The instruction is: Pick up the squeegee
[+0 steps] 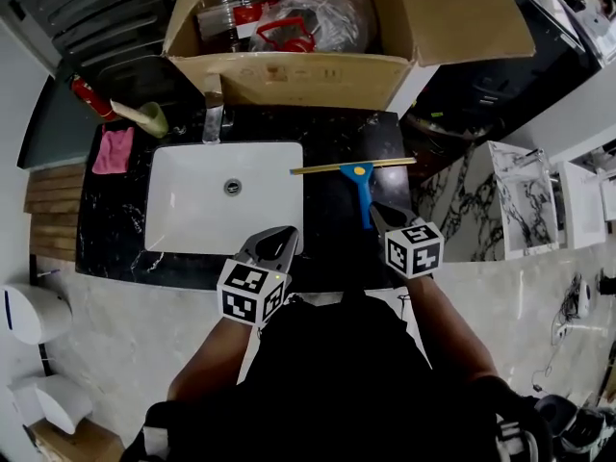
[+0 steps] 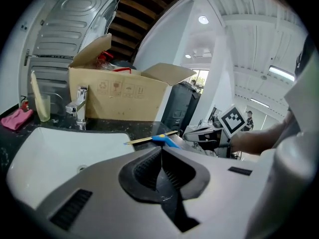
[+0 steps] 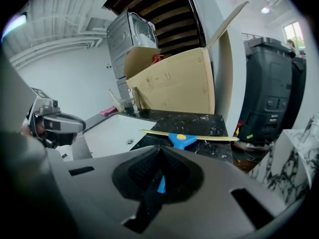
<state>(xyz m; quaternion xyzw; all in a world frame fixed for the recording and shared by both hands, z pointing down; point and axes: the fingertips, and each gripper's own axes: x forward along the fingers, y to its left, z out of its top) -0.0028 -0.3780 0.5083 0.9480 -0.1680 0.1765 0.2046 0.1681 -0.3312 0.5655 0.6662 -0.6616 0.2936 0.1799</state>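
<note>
The squeegee (image 1: 364, 179) lies on the black counter (image 1: 332, 133) just right of the white sink (image 1: 183, 200). Its yellow blade runs crosswise and its blue handle points toward me. In the left gripper view the squeegee (image 2: 164, 140) lies ahead to the right; in the right gripper view the squeegee (image 3: 182, 139) lies just beyond the jaw tips. My right gripper (image 1: 377, 212) (image 3: 159, 147) is shut and hovers over the handle's near end; a sliver of blue shows beneath its jaws. My left gripper (image 1: 286, 234) (image 2: 161, 148) is shut with nothing in it, over the sink's front right corner.
An open cardboard box (image 1: 289, 77) full of items stands behind the counter. A faucet (image 1: 213, 118), a cup with a brush (image 1: 151, 118) and a pink cloth (image 1: 113, 149) sit at the back left. Marble-patterned slabs (image 1: 520, 195) stand to the right of the counter.
</note>
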